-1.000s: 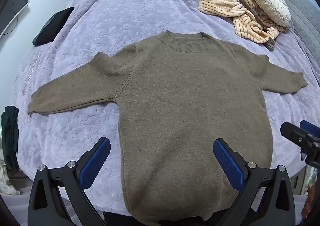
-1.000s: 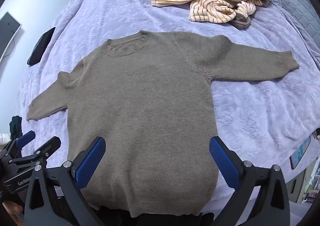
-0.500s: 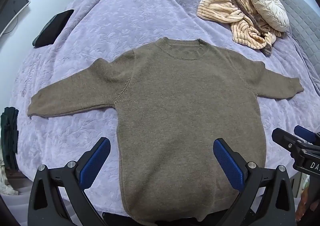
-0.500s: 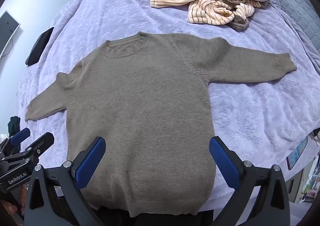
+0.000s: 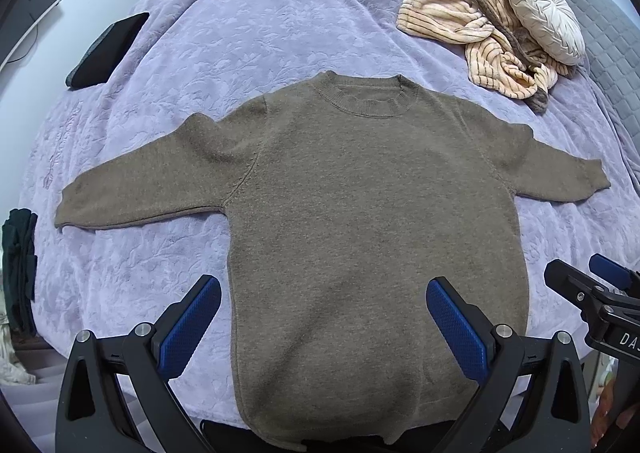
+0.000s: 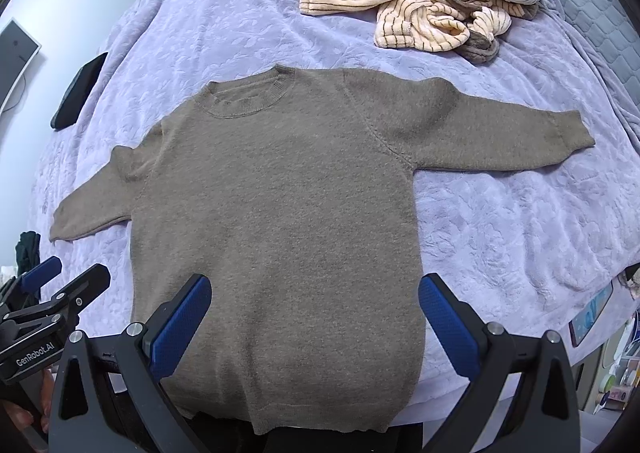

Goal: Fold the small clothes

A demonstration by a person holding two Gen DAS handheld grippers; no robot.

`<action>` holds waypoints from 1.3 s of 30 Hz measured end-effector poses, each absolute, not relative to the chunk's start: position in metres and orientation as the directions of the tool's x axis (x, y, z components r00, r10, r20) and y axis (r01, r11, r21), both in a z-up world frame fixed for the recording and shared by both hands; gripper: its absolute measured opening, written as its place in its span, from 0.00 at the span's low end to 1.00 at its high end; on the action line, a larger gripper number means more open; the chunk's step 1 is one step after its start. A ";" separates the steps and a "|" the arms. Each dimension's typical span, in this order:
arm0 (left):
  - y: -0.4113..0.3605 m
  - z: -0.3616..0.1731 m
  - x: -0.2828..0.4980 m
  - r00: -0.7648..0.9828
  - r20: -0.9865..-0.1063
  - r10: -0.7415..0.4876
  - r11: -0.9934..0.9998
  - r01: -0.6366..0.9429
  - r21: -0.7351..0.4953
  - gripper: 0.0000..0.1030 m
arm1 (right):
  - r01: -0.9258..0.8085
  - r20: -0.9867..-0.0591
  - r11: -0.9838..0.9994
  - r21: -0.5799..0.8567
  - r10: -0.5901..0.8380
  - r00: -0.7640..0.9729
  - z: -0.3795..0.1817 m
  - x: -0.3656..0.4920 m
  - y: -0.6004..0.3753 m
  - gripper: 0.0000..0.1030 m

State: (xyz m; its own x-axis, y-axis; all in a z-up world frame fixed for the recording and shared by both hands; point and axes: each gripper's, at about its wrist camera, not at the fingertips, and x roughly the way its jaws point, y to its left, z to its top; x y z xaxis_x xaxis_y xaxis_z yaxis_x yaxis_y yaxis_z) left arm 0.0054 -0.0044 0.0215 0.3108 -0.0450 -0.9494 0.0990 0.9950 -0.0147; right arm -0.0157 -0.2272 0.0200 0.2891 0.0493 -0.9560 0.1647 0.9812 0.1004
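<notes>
Bed (image 5: pixel 280 25) with lilac quilted cover filled both views. Brown sweater (image 5: pixel 372 213) lay flat at centre, front up, collar far, hem at near edge, both sleeves spread out sideways. Striped peach garment (image 5: pixel 476 33) was bunched far right, touching round cream cushion (image 5: pixel 540 25). Dark flat object (image 5: pixel 108 49) sat far left. Left tool (image 5: pixel 324 313) hovered over hem, fingers spread wide, gripping nothing. Right tool (image 6: pixel 316 313) likewise spread, empty, above hem.
</notes>
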 end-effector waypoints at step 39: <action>-0.051 0.041 -0.024 0.309 -0.950 0.045 0.999 0.005 0.049 1.00 | 0.067 -0.949 0.987 0.147 0.122 0.289 0.028 -0.020 -0.260 1.00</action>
State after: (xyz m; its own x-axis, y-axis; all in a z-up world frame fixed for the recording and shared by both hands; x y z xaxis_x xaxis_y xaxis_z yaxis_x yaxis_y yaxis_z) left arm -0.0237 -0.0511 0.0410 0.3089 0.0452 -0.9500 0.0049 0.9988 0.0492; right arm -0.0198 -0.2595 0.0281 0.2894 0.1223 -0.9494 0.0670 0.9868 0.1475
